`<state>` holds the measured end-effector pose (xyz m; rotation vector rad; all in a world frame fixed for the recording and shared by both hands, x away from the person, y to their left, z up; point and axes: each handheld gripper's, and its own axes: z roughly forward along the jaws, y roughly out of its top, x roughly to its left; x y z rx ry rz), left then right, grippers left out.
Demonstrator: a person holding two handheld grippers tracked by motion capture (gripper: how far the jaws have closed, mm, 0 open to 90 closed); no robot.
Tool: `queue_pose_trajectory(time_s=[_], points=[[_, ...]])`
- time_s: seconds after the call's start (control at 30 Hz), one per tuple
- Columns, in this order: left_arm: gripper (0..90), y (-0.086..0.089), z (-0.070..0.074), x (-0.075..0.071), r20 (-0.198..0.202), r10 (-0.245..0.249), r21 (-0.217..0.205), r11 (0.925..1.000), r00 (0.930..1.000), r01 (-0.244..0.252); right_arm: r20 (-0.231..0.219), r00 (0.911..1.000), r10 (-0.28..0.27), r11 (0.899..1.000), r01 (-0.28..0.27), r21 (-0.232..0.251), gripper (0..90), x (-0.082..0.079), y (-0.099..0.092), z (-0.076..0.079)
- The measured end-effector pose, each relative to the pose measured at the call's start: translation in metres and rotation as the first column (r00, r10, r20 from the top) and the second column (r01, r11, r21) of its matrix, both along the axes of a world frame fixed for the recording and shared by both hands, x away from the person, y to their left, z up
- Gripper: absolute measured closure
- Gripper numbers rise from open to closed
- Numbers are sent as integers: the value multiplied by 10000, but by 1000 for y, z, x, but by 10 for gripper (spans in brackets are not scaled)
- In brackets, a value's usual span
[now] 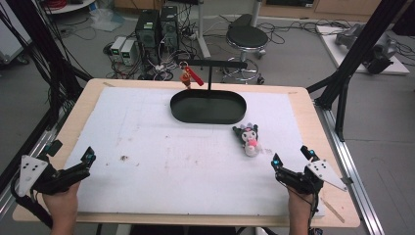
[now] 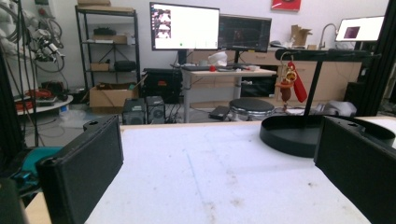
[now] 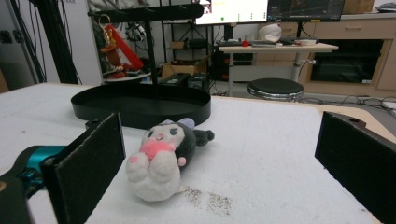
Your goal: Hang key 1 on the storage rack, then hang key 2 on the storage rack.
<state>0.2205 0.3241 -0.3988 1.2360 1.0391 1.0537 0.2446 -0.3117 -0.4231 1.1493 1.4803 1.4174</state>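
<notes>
Fingers of both grippers stood wide apart and held nothing. The right gripper rested at the near right of the table, its jaws pointed forward and a little leftward toward the plush toy; the left gripper rested at the near left edge, well apart from the toy.

The plush toy — dark-hooded, white-bodied, with a pink patch on its front — lay on its back on the white mat, just ahead of the right gripper. In the right gripper view the toy lay nearer the left-hand jaw than the right-hand one, its long axis running from the white feet, nearest the camera, back to the dark head. The right hand was therefore judged the likelier to reach it.

Beyond the toy stood a black oval tray with nothing visible inside, forming the base of a black post with a crossbar. From the bar's left end hung a red keychain — the toy was near the tray's right end, apart from it.
</notes>
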Motion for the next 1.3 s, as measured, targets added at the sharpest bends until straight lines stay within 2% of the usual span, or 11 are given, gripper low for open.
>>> queue_pose_trajectory(time_s=[0.17,0.4,0.53,0.73,0.83,0.93,1.17,1.3], points=[[17,7,-1,-4,203,71,-281,9996,9998,-66,117,9999,-92,9998,90,155,8,-1,-1,3],[17,6,-2,-4,220,-51,-3,10000,9997,51,84,9999,-80,9999,79,141,8,-3,1,3],[17,5,-2,-4,289,-75,-25,10000,9996,76,115,9999,-55,10000,55,23,8,-1,1,3],[17,4,-2,-5,314,-103,14,9999,9995,103,309,9995,-71,9998,65,194,8,-3,0,7],[17,4,-2,-5,322,-134,45,9999,9994,133,233,9997,-29,9997,24,245,8,-3,0,7],[17,4,-2,-4,280,-156,80,9998,9995,154,165,9999,-1,9998,-2,204,8,-3,2,8],[17,2,0,-3,346,-164,43,9999,9993,162,307,9995,84,10000,-84,-1,8,-3,5,13],[17,-2,0,-3,262,-235,288,9993,9994,228,434,9989,157,9999,-158,18,8,-5,7,17]])
